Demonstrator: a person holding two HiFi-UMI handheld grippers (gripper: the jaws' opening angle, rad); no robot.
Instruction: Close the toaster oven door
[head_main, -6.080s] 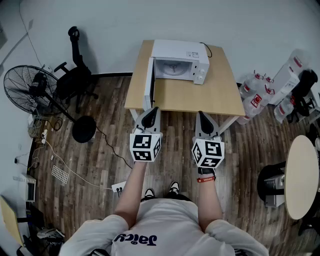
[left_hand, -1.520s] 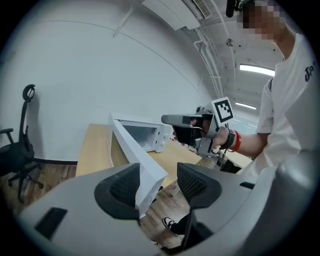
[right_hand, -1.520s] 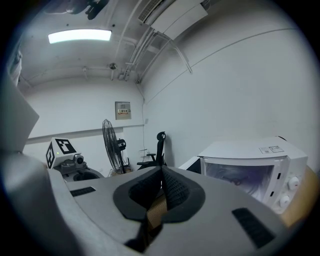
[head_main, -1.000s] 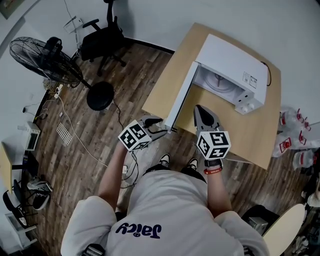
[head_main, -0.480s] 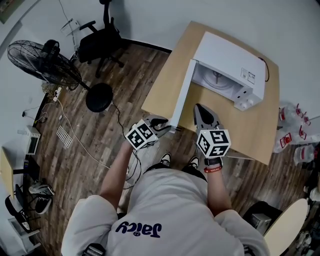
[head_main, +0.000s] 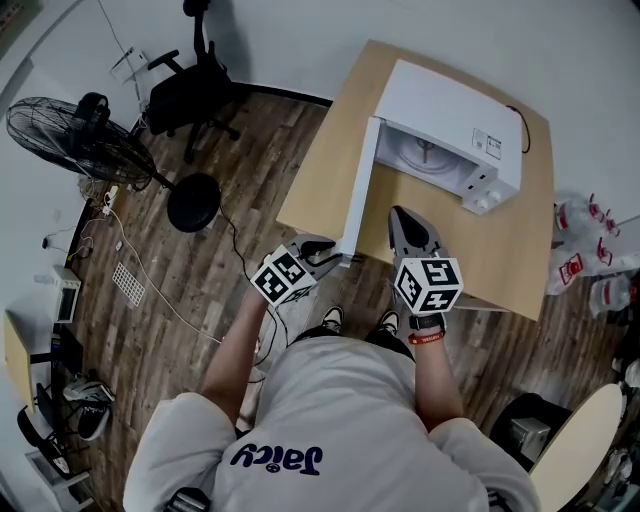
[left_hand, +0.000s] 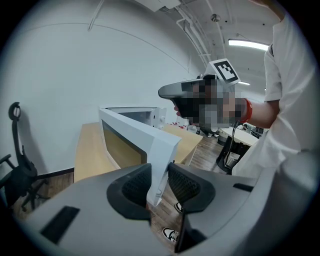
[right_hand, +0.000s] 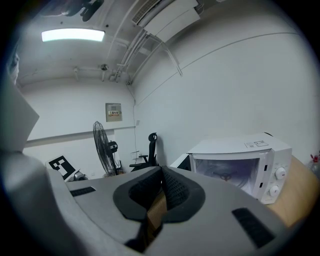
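Since the door (head_main: 358, 190) is a stiff hinged panel that looks light and smooth-faced, it should swing with little effort. It could slip out of a loose pinch, though, and the latch will probably want a firm last press. The best place to hold it is where the grip is now: the outer vertical edge, farthest from the hinge, on the solid frame and not on the window. A hard shove might slide the whole oven, which looks fairly light. The white toaster oven (head_main: 450, 105) sits on the wooden table (head_main: 320, 170) at about one o'clock in the head view. Its cavity is open and its door is swung wide, running from the hinge at the cabinet's front left corner toward six o'clock, so the free edge reaches the table's near rim. The left gripper (head_main: 335, 257) meets that edge from about eight o'clock. Its jaws have just been closing, and in the left gripper view the lower corner of the door's edge stands between the two ribbed pads (left_hand: 135, 187), which press on it from both sides at roughly half width. So the door is clamped and ready to be pushed round toward the cavity, though it is not yet closed at all. The right gripper (head_main: 398, 215) hangs over the table just at three o'clock of the door's free end and points toward the cavity at twelve o'clock. Its jaws are together with nothing between them, and it touches neither door nor oven.
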